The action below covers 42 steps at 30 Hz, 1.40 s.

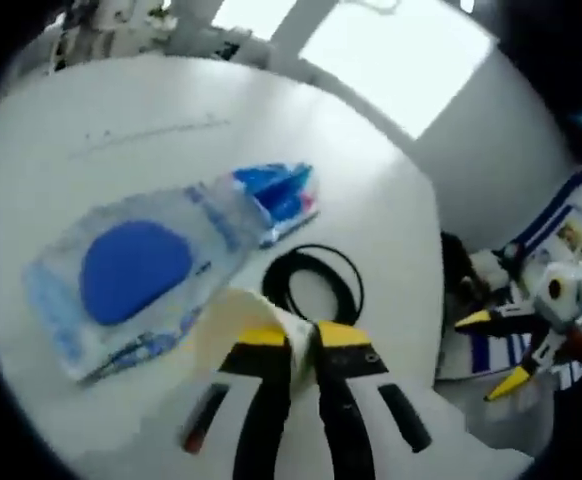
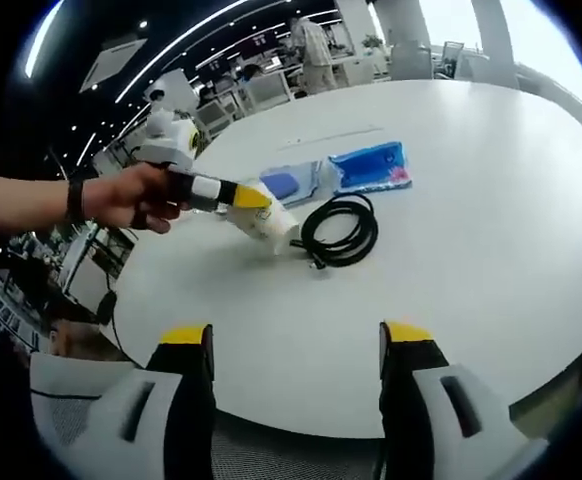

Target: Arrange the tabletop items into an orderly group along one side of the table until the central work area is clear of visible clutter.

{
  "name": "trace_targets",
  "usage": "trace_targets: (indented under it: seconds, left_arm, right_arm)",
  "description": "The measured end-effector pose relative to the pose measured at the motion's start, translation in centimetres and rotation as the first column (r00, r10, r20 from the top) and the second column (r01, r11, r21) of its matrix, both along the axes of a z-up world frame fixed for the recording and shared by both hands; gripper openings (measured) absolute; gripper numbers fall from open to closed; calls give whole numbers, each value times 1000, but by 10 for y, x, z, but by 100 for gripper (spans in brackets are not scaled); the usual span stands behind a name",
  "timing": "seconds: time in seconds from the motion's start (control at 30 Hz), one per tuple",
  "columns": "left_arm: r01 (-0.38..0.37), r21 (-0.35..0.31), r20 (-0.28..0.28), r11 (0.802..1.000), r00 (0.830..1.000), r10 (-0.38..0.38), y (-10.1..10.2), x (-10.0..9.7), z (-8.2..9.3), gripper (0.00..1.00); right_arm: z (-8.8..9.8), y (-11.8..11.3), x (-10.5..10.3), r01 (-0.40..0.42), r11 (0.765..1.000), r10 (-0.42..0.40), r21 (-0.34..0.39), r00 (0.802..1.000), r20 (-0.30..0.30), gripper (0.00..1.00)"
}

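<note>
1. My left gripper (image 1: 304,338) is clenched on a white paper cup (image 1: 239,322), held tipped just above the table (image 1: 151,100).
2. My right gripper (image 2: 296,345) hangs released, jaws wide apart, touching nothing.
3. Beside the cup lies a black cable coil (image 2: 339,230); past it, a clear bag (image 1: 141,275) holding blue items.
4. The cup's inside is hidden.

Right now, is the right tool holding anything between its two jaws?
No, the right tool is open, its jaws stand wide apart with nothing between them, well short of the black cable on the white table.
</note>
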<state>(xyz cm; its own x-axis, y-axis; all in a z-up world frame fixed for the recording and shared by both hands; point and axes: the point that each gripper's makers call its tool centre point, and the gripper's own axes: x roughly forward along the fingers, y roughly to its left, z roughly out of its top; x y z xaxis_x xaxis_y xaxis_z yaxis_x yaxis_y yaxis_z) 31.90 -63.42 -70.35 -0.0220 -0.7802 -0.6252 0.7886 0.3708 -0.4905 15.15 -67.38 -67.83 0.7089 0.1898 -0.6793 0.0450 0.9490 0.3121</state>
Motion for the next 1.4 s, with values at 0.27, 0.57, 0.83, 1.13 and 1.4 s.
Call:
trace_targets:
  seconds: [0.27,0.57,0.83,1.13,1.4]
  left_arm:
    - [95,68,222,993,969,-108,17,-6,12,0]
    - [51,136,353,989,931,-97,64,30,27,0]
    - [-157,206,489,966,871,37,129,103,47,0]
    - [-269,194,474,943,868,151,155,137,50,1]
    - [-240,227,475,944,873,108,144,128,43,1]
  right_arm:
    - [-3,7,-2,-16,1000,16,1,1000,-1,66]
    - [-6,21,-7,-45,999,45,1,999,-5,66]
    - [-9,25,-17,-46,999,46,9,999,-18,66]
    - [-13,24,-30,-30,999,31,12,999,-37,65]
    - [-17,20,-32,-1,1000,2,26,999,-47,65]
